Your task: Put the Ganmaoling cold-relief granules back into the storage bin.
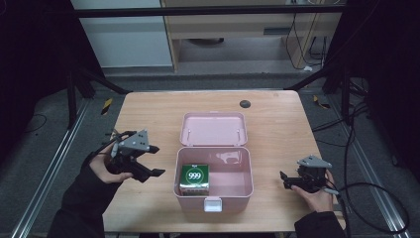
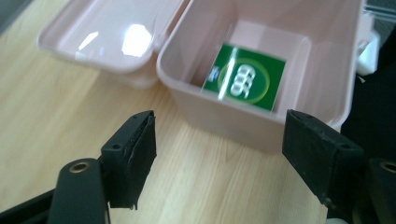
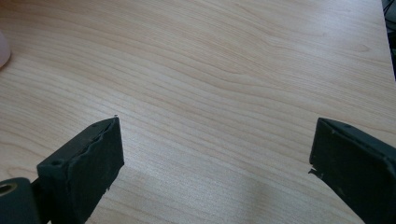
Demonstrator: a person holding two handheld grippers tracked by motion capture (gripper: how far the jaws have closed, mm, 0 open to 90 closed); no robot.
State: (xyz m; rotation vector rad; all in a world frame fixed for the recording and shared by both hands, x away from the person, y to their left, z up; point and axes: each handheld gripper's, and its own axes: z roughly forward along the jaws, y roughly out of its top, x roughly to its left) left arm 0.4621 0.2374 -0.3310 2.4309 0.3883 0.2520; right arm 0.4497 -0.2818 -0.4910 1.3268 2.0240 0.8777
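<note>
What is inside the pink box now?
The pink box holds a green packet marked 999 at its left end. The floor beside it looks bare. What lies under the packet is covered.

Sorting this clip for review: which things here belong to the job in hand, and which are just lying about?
In the job:
- pink box, lid open
- green carton inside the box
- left gripper, jaws apart, nothing between them

Lying about:
- right gripper, open over bare table
- dark disc at the table's far edge
- cables on the floor
</note>
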